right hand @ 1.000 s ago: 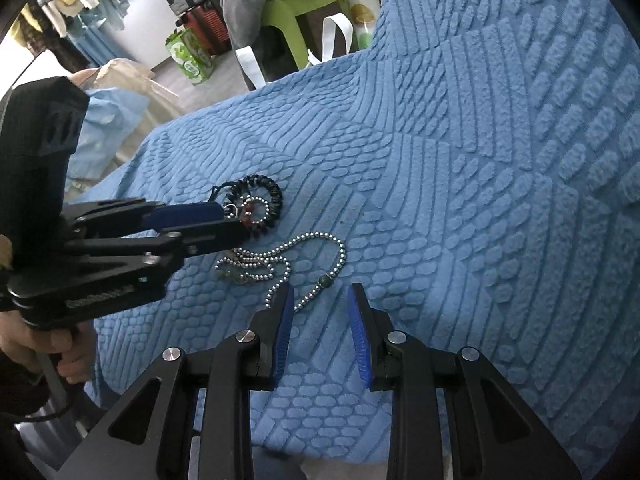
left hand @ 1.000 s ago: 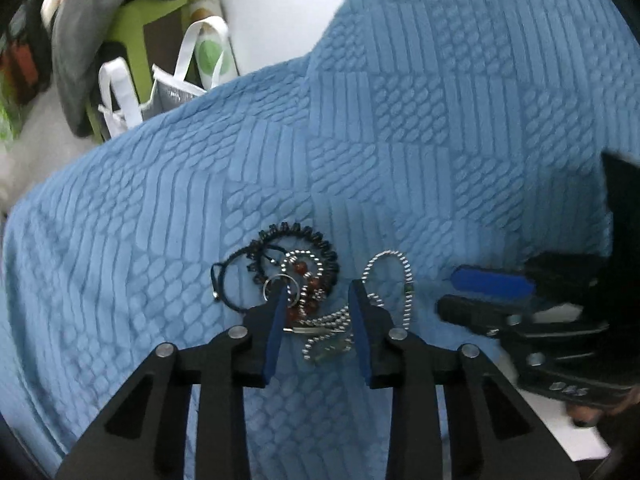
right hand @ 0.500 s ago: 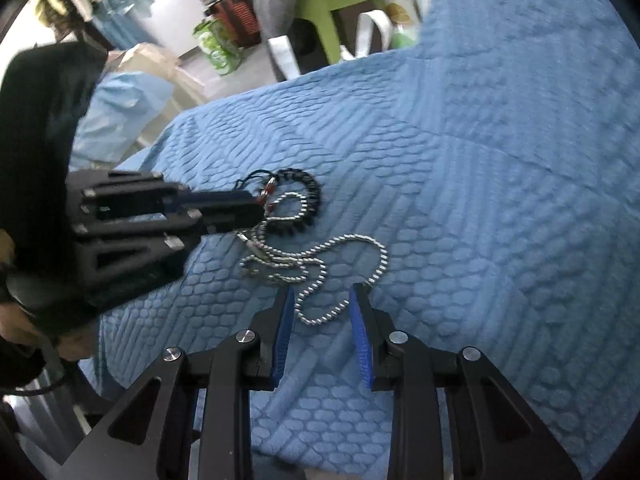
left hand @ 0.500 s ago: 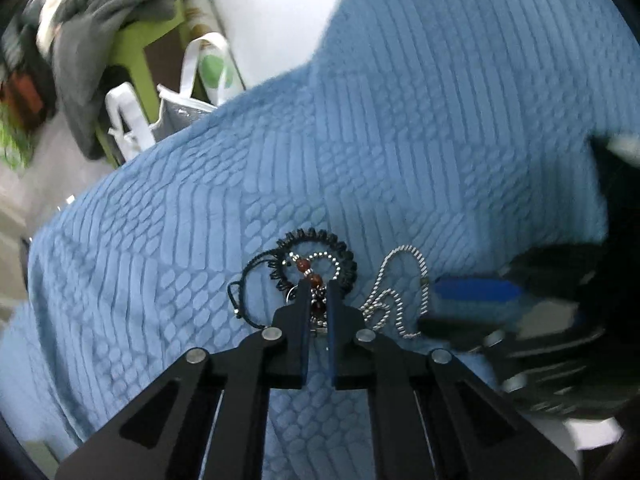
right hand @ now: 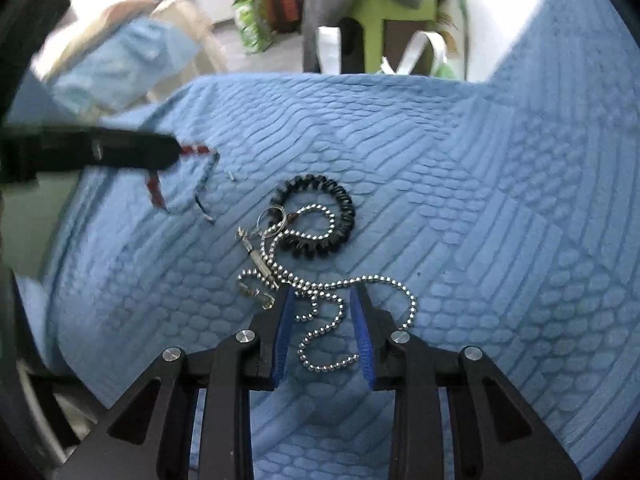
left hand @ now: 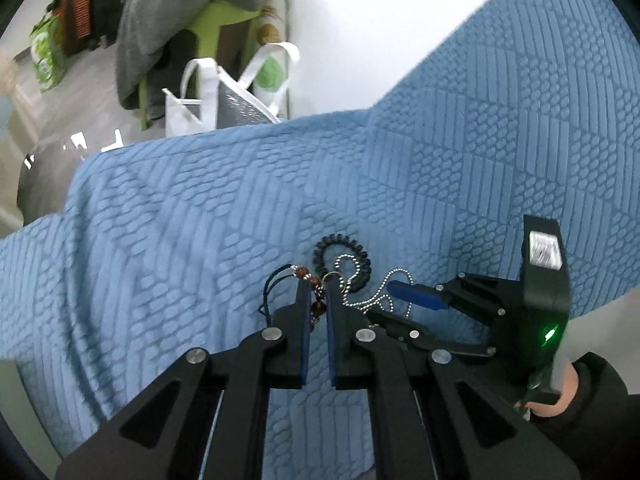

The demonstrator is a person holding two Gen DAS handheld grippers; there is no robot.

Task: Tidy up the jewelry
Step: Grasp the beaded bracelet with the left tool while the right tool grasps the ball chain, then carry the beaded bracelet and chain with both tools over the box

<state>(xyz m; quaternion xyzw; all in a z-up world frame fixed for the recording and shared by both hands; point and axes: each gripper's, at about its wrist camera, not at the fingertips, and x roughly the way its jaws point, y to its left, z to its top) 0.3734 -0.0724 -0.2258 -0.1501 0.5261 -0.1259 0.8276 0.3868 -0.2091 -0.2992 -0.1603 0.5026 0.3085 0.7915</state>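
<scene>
Now lifted off the blue bumpy blanket, the red bead bracelet on dark cord is hanging pinched in the left gripper, while the right gripper is waiting apart over the silver ball chain.

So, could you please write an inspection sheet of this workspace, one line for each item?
Surface: blue textured blanket.
Job's things: red-bead bracelet lifted; ball chain and black coil bracelet lying on the blanket, overlapping.
Clutter: nothing seen.
Grippers: left gripper shut on the red-bead bracelet; right gripper open astride the ball chain.
Cables: nothing seen.
Surroundings: green stool with grey clothes, white bag.
</scene>
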